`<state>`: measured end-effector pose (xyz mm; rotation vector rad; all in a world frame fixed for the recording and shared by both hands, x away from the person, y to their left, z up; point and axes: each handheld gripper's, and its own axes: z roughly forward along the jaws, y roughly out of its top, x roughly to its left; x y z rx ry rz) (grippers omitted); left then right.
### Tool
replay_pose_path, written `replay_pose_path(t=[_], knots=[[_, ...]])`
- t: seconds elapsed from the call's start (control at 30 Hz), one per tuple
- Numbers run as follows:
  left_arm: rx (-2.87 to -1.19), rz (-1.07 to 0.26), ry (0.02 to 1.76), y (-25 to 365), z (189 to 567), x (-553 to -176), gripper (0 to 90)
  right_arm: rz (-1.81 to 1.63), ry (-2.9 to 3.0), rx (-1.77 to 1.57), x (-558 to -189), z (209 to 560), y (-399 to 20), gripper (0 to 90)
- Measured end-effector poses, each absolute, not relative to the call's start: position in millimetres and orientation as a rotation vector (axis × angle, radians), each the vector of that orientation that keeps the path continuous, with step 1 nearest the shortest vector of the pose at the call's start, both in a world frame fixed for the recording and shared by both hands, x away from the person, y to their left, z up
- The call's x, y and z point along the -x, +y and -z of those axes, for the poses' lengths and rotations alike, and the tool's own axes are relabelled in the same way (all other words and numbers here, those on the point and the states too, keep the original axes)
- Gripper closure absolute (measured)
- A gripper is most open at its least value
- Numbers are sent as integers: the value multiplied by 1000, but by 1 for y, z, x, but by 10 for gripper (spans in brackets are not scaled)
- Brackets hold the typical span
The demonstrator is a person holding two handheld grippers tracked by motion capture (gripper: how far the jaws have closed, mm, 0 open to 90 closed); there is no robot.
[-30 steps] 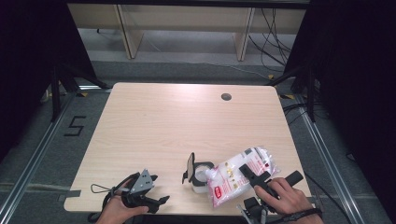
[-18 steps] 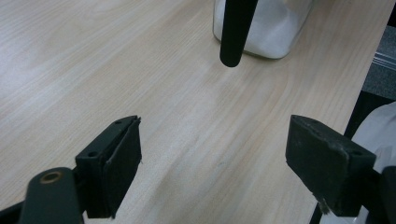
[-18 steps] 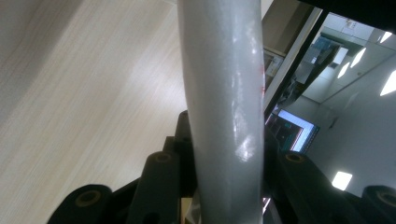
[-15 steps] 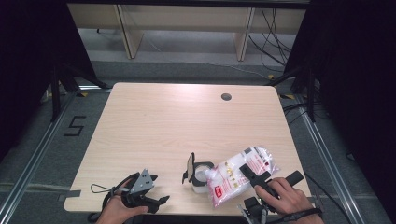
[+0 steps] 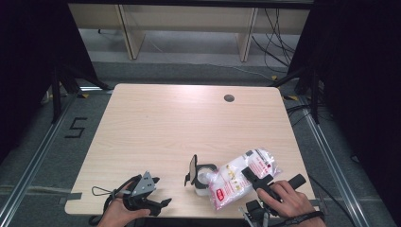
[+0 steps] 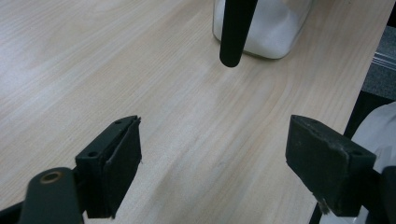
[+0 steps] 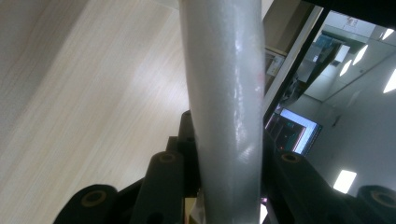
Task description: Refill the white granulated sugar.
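Note:
A clear plastic bag [image 5: 234, 179] of white contents with red print lies tilted at the table's front right, its lower end against a small clear container [image 5: 204, 178]. The container's black lid [image 5: 192, 170] stands flipped up. My right gripper [image 5: 255, 178] is shut on the bag [image 7: 224, 93], which runs up between the jaws in the right gripper view; the jaws have just been closing a little on it. My left gripper [image 5: 160, 191] rests at the front left edge, open, with bare wood between its pads [image 6: 123, 158]. The container [image 6: 275, 28] and its lid [image 6: 236, 32] stand ahead of it.
The light wooden table [image 5: 179, 123] has a round cable hole [image 5: 229, 98] near its far right. Dark stands and cables flank the table. Beyond the far edge is a wooden shelf frame [image 5: 127, 28]. A lit screen [image 7: 292, 133] shows past the table's edge.

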<state>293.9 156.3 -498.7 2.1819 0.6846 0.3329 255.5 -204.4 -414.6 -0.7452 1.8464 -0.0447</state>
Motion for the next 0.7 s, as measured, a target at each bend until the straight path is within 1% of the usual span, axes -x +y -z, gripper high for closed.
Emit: replay_pose_path(t=[0.23, 0.27, 0.67, 0.7], knots=[[-2182, -333, 685, 156, 499, -294, 181, 45, 1849, 745, -255, 414, -205, 738], [-2181, -333, 686, 156, 499, -294, 181, 42, 1862, 698, -253, 416, -207, 738], [-2179, -331, 691, 156, 499, -294, 181, 55, 1845, 746, -255, 412, -206, 738], [-2180, -332, 687, 156, 499, -294, 181, 46, 1841, 711, -253, 413, -208, 738]])
